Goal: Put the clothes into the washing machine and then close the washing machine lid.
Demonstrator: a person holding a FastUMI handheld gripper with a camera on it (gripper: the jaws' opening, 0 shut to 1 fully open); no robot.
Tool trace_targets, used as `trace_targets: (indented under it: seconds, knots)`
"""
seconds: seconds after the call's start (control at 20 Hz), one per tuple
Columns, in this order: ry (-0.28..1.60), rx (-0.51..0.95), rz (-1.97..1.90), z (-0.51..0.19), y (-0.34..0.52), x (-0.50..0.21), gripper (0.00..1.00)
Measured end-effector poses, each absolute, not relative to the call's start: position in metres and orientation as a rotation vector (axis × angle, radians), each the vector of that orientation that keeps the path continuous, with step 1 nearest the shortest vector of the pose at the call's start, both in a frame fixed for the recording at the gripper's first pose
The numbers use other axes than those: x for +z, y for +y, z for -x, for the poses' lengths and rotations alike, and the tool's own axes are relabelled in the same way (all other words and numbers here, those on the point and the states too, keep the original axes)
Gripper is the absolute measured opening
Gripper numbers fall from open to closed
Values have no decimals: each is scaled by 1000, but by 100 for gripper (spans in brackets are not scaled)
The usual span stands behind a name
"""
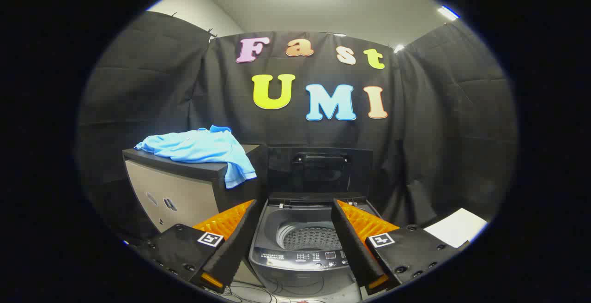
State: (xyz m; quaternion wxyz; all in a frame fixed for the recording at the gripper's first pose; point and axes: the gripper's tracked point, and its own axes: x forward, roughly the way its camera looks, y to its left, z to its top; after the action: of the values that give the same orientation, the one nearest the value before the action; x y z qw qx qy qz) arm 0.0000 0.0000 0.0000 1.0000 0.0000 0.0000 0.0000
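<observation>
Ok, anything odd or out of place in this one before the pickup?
Nothing damaged or spilled. The blue shirt lies rumpled on the cabinet, one edge hanging over its corner. The washing machine lid stands open, drum empty. The gripper is open, holding nothing.

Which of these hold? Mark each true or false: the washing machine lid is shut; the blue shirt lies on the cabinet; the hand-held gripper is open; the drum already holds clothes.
1. The washing machine lid is shut. False: it stands raised.
2. The blue shirt lies on the cabinet beside the machine. True.
3. The hand-held gripper is open, holding nothing. True.
4. The drum already holds clothes. False: what shows of it looks bare.
</observation>
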Motion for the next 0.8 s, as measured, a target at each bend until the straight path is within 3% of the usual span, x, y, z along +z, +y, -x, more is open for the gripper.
trace_targets:
  seconds: [0.8]
  knots:
    - [-19, 13, 17, 6, 9, 10, 98]
